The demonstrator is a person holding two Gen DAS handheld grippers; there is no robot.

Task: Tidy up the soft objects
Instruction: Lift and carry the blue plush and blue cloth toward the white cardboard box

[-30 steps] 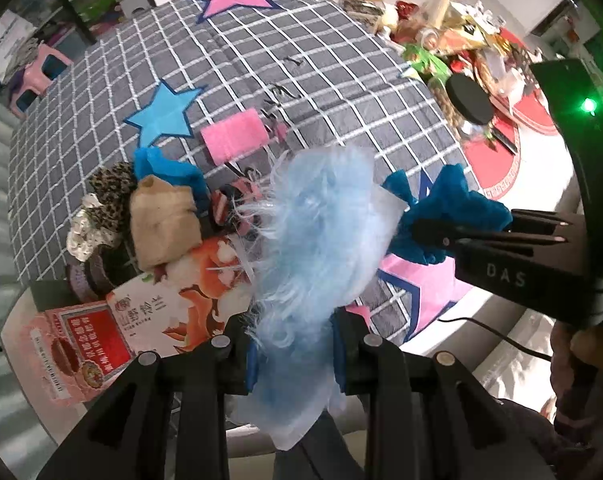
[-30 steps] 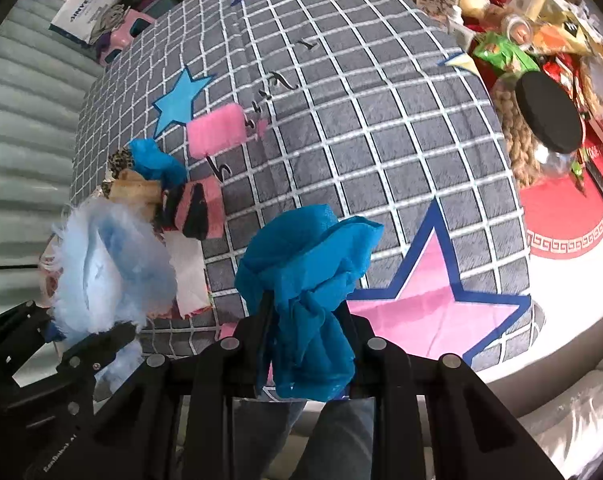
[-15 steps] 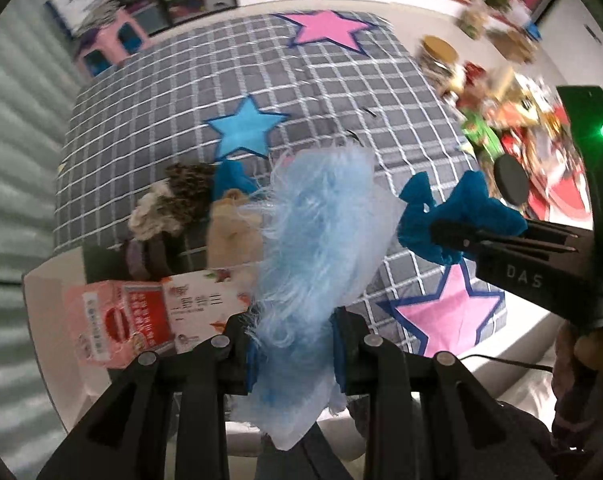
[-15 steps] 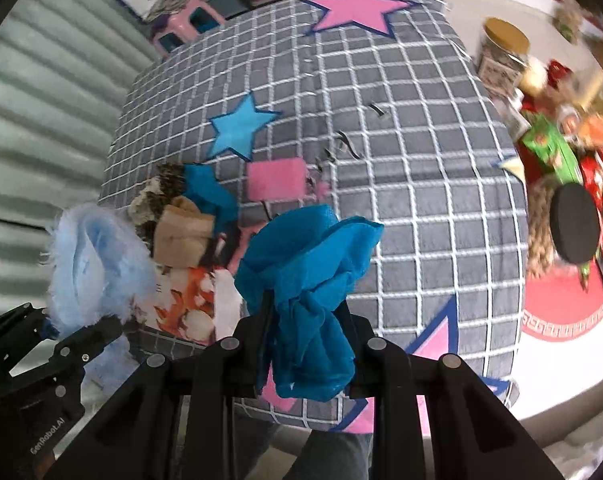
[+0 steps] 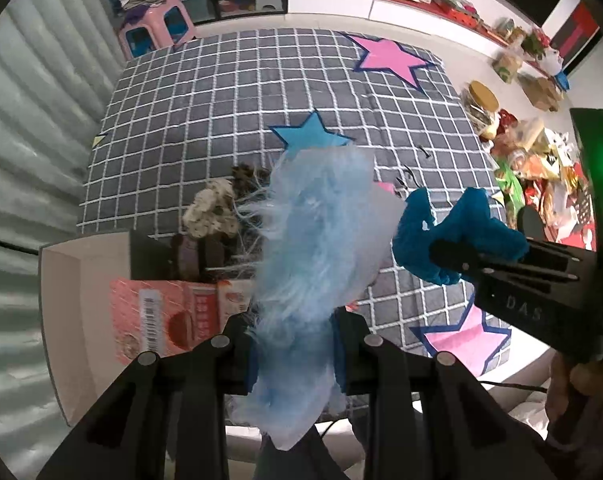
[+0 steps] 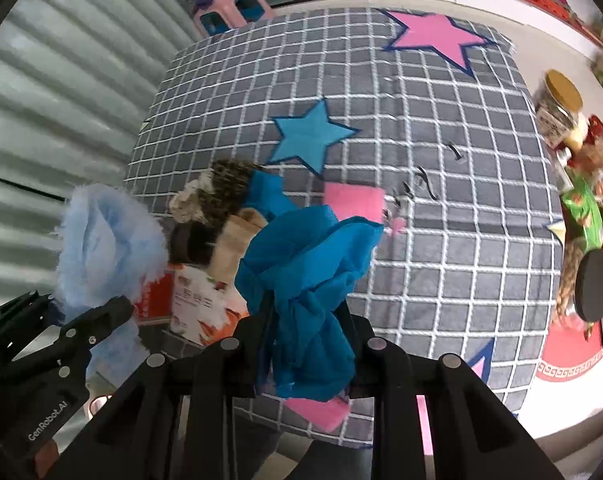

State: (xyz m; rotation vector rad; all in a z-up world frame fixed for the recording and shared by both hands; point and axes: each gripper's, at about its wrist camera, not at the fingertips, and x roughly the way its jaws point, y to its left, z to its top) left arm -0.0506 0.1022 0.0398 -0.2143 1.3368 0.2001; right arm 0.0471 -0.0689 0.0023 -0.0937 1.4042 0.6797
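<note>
My left gripper [image 5: 295,344] is shut on a fluffy light-blue fur piece [image 5: 317,240], held up over the near left of the grey checked cloth [image 5: 229,92]; it also shows in the right wrist view [image 6: 105,248]. My right gripper [image 6: 305,344] is shut on a crumpled teal-blue cloth [image 6: 305,264], also seen in the left wrist view [image 5: 453,232]. A pile of soft items lies on the cloth: a leopard-print scrunchie [image 6: 229,184], a cream one [image 6: 185,204], a tan piece [image 6: 237,240], a blue cloth [image 6: 267,196] and a pink pad [image 6: 353,202].
A cardboard box [image 5: 81,280] with red and orange cartons [image 5: 157,316] sits at the near left. Jars and snack packets [image 6: 577,184] crowd the right side on a red mat [image 6: 561,356]. A pink stool [image 6: 233,6] stands beyond the table.
Both grippers have risen and tilted back with their cloths, so the table's far end and the floor beyond now show. Both grips are unchanged.
</note>
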